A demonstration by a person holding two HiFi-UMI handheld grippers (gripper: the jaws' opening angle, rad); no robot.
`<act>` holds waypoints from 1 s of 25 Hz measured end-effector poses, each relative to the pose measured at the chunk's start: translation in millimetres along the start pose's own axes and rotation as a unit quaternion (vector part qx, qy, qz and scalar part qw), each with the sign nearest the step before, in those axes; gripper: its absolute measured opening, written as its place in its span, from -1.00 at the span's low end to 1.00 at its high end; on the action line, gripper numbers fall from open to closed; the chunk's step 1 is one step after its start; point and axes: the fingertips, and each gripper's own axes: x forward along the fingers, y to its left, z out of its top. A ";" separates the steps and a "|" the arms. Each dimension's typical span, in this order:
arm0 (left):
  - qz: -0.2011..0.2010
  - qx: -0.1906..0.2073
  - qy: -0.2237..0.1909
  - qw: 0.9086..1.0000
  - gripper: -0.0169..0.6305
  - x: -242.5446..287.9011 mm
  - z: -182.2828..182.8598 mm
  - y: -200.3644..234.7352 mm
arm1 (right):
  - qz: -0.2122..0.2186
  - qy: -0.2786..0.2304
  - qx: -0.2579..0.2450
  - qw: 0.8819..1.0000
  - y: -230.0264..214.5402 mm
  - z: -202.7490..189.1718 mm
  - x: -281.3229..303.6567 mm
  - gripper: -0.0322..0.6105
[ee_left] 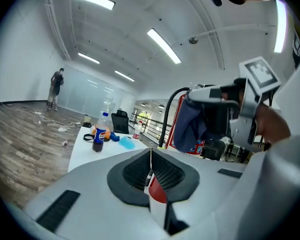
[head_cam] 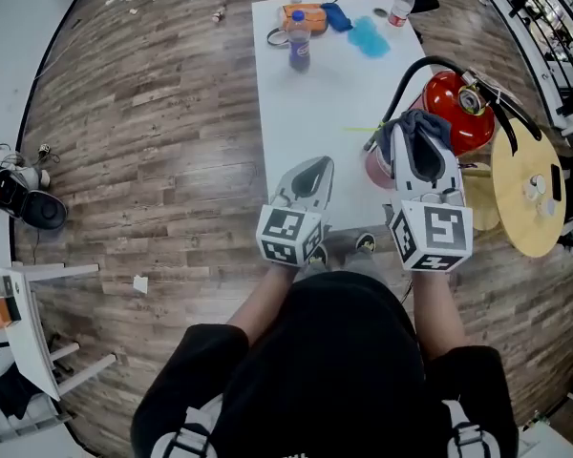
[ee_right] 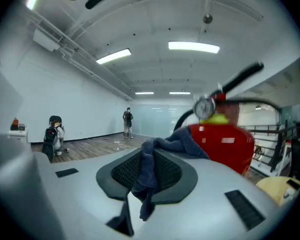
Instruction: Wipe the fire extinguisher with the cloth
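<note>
Two grippers, head view: both are hovering over the near end of the white table (head_cam: 315,113), with their marker cubes facing the person.
Left gripper (head_cam: 310,172): it is hanging above bare tabletop with its jaws pressed together and nothing in them.
Right gripper (head_cam: 423,146): it is pinching a dark blue cloth (head_cam: 415,124), which is bunching up at the fingertips.
Fire extinguisher (head_cam: 456,113): the red cylinder is standing at the table's right edge, just beyond the right gripper. Its black hose (head_cam: 408,76) is arching over the table.
Cloth and extinguisher: the cloth is sitting right at the cylinder's near side, but I cannot tell whether it is touching.
Far end of table: a cola bottle (head_cam: 299,41) is standing upright. An orange packet (head_cam: 306,17), a light blue item (head_cam: 368,36) and a clear water bottle (head_cam: 401,6) are sitting near it.
Right of extinguisher: a round wooden top (head_cam: 527,194) is showing.
Left gripper view: the pads are meeting along a thin line and are gripping nothing. Off to the right, the right gripper is holding the cloth, which is drooping in front of the extinguisher's red body. The cola bottle is standing on the table to the left.
Right gripper view: the pads are clamping the cloth. Its folds are hanging down between them and spilling forward toward the extinguisher, which is filling the right side.
Top of extinguisher: a pressure gauge (ee_right: 204,106) is facing the camera under the black lever (ee_right: 242,77).
Background: two people (ee_right: 127,123) are standing far off by the wall.
</note>
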 end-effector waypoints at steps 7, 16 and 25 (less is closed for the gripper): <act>0.025 -0.001 0.000 1.000 -0.87 -16.4 -2.2 13.2 | 0.019 0.139 0.056 0.989 24.3 -164.7 35.9 -0.68; 0.062 -0.002 0.000 0.998 -0.88 -39.9 -1.8 36.5 | -0.038 0.141 0.102 0.984 23.2 -184.4 54.1 -0.68; 0.066 0.002 -0.003 0.998 -0.88 -41.9 3.6 36.7 | -0.086 0.078 0.128 0.985 9.8 -137.6 64.6 -0.68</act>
